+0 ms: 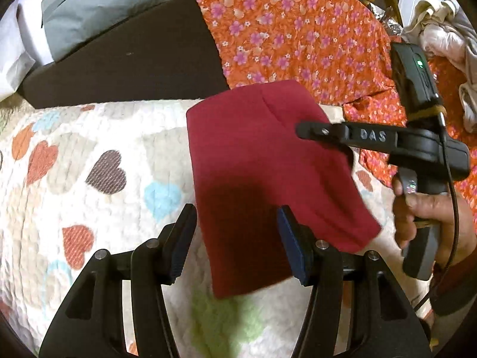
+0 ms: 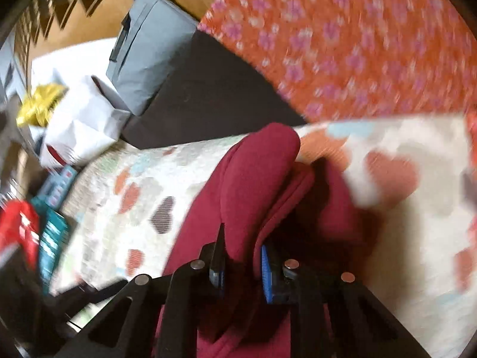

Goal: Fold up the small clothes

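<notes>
At the bottom of the left wrist view, the left tongs (image 1: pixel 235 238) stood open, pads clear of the red garment (image 1: pixel 253 161) lying between them on the heart-patterned quilt (image 1: pixel 89 155). In the blurred right wrist view, the right tongs (image 2: pixel 241 264) appeared clamped on a fold of that garment (image 2: pixel 250 179) at lower centre. Beyond, at upper right, lay an orange floral cloth (image 1: pixel 298 29); at upper left, a grey bag (image 1: pixel 98 9).
</notes>
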A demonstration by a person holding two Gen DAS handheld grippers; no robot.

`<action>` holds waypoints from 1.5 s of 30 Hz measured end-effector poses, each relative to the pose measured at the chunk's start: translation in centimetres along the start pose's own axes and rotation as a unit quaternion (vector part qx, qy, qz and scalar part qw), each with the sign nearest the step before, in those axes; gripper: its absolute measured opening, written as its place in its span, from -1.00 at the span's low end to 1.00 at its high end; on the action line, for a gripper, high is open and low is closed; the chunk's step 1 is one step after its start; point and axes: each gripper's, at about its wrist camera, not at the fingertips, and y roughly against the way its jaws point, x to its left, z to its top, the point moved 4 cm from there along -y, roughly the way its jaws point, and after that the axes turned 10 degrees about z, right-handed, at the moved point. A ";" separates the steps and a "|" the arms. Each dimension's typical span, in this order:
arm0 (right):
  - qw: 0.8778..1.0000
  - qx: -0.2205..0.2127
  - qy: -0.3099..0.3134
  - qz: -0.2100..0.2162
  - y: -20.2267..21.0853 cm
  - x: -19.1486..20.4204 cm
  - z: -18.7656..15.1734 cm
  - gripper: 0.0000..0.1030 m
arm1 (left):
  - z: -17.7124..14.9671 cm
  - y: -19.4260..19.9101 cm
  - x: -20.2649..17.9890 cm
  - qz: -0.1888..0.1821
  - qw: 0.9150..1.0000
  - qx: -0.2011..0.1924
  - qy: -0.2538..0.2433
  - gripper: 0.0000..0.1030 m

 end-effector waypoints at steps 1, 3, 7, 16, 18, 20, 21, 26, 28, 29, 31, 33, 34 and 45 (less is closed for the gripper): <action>1.000 0.006 0.011 -0.022 0.4 -0.6 0.2 -0.67 | 0.0 -1.0 -0.6 -0.001 1.000 0.012 -0.004 0.09; 0.998 0.020 0.019 -0.057 0.0 -2.1 -0.3 -0.67 | -0.4 -2.9 -1.6 -0.002 0.999 0.031 -0.014 0.09; 0.994 0.054 -0.034 -0.091 -2.6 -6.5 -2.6 -0.65 | -2.7 -5.8 -3.0 0.031 0.996 0.067 -0.057 0.09; 0.999 -0.001 -0.041 -0.002 4.8 -2.6 -3.0 -0.44 | -1.9 -4.5 -1.0 0.038 0.998 0.053 -0.024 0.09; 0.999 0.020 -0.031 0.019 4.0 -1.5 -4.0 -0.44 | -2.0 -5.2 -1.3 0.037 0.997 0.061 -0.017 0.09; 0.998 0.055 -0.010 -0.002 2.2 -1.1 -5.8 -0.44 | -2.3 -5.7 -1.5 0.043 0.997 0.061 -0.022 0.09; 0.997 0.070 0.002 -0.029 1.3 -1.5 -6.7 -0.46 | -2.4 -5.9 -1.8 0.043 0.997 0.064 -0.024 0.09; 0.997 0.062 -0.006 -0.046 1.2 -2.5 -9.1 -0.51 | -2.7 -5.9 -2.1 0.053 0.996 0.065 -0.024 0.09; 0.997 0.057 -0.016 -0.043 1.9 -2.4 -8.8 -0.51 | -2.7 -5.6 -2.2 0.057 0.996 0.064 -0.022 0.09; 0.998 0.048 -0.030 -0.038 2.5 -2.3 -8.7 -0.51 | -2.7 -5.4 -2.2 0.058 0.996 0.062 -0.022 0.09; 0.998 0.025 -0.057 -0.024 3.6 -2.0 -8.2 -0.48 | -2.6 -5.1 -2.2 0.065 0.996 0.059 -0.023 0.09; 0.998 0.006 -0.063 -0.021 4.6 -1.7 -8.3 -0.48 | -2.7 -4.9 -2.2 0.066 0.996 0.060 -0.022 0.09; 0.998 -0.002 -0.060 -0.025 5.1 -1.5 -8.2 -0.48 | -2.7 -4.7 -2.2 0.066 0.996 0.061 -0.020 0.09; 0.990 0.020 -0.139 -0.030 2.9 -5.7 -9.3 -0.04 | -1.3 -3.7 0.9 0.006 0.997 0.042 0.059 0.47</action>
